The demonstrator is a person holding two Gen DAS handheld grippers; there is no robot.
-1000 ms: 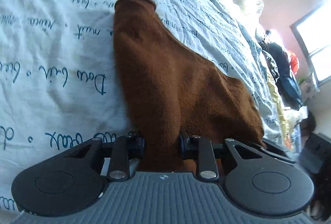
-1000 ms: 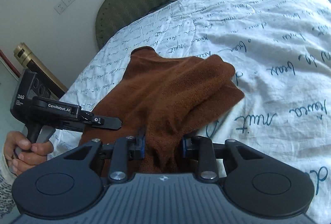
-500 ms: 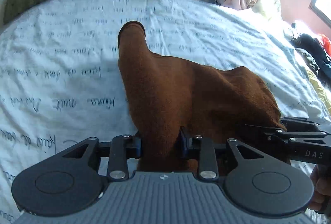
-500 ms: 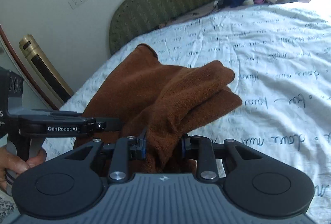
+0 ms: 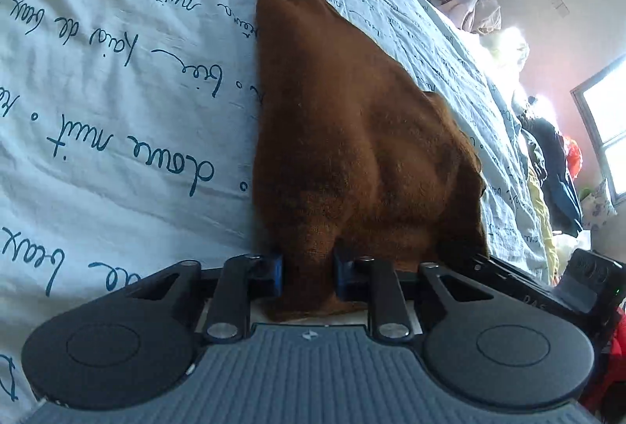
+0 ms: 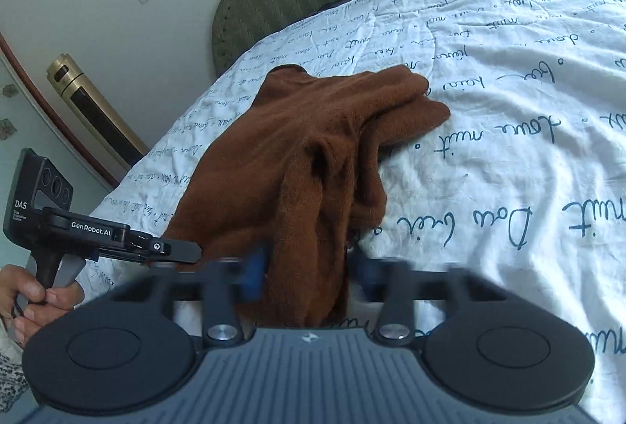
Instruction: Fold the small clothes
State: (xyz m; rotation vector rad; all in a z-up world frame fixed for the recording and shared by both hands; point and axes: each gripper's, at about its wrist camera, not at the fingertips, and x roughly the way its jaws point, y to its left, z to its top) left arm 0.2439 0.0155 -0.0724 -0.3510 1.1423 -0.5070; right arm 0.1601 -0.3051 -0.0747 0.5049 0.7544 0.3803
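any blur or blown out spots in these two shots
Right wrist view: the right gripper fingers are motion-blurred, the brown garment sharp. Left wrist view: sharp fingers, window glare washing out the far clothes pile.

bare bedsheet (image 6: 508,158) lies open right of the brown garment (image 6: 313,150); left tongs (image 6: 172,248) flank it.

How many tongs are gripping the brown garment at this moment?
2. The left tongs clamp one near edge of the brown garment; the right tongs clamp its other bunched edge. None seems hidden.
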